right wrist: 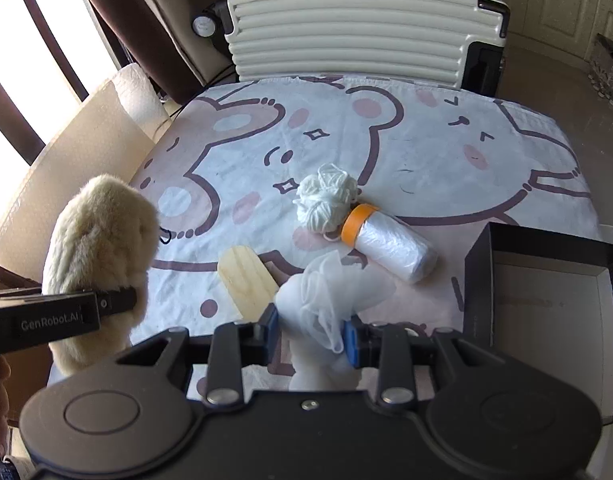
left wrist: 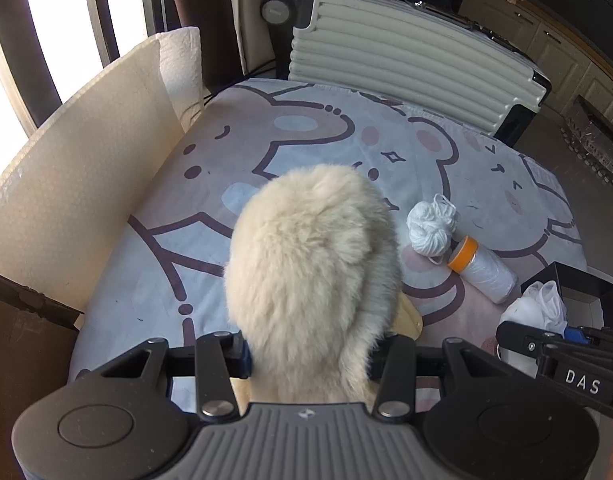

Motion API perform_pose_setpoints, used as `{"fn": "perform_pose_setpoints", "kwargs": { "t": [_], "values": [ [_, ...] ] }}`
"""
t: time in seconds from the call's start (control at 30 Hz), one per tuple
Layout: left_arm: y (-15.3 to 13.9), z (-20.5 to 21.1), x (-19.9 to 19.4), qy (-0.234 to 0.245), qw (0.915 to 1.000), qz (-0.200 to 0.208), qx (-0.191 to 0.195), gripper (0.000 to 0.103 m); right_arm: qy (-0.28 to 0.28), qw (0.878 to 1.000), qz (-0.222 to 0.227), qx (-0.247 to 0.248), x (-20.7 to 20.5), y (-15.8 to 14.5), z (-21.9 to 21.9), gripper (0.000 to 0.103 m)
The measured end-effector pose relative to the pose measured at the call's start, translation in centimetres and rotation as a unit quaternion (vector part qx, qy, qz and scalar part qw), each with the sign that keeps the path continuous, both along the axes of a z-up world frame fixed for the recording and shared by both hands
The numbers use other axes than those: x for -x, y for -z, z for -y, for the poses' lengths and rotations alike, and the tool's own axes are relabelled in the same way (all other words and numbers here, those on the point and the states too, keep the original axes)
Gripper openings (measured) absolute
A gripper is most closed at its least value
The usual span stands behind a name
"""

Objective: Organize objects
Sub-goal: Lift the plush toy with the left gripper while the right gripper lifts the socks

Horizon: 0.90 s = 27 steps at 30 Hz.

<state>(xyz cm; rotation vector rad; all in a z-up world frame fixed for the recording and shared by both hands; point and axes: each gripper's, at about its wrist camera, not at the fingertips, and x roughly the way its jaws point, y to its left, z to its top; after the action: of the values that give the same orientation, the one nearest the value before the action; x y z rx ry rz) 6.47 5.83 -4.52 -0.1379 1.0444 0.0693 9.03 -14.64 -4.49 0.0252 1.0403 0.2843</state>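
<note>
My left gripper is shut on a cream fluffy plush item, held above the bear-print cloth; it also shows at the left of the right wrist view. My right gripper is shut on a white mesh bath pouf, seen in the left wrist view too. A white yarn ball, a roll of clear bags with an orange cap and a pale wooden piece lie on the cloth.
An open black box stands at the right edge of the cloth. A cream foam sheet stands along the left. A ribbed white suitcase stands behind the table, with a paper roll at the far left.
</note>
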Motion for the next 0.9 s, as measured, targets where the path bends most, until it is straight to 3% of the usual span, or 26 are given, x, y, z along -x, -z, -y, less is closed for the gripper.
{"fn": "perform_pose_setpoints", "kwargs": {
  "t": [0.9],
  "values": [
    [-5.4,-0.5,4.2,-0.016,0.9976,0.065,-0.016,0.046,0.014,0.997,0.072,-0.001,4.3,-5.4,-1.7,0.034]
  ]
}}
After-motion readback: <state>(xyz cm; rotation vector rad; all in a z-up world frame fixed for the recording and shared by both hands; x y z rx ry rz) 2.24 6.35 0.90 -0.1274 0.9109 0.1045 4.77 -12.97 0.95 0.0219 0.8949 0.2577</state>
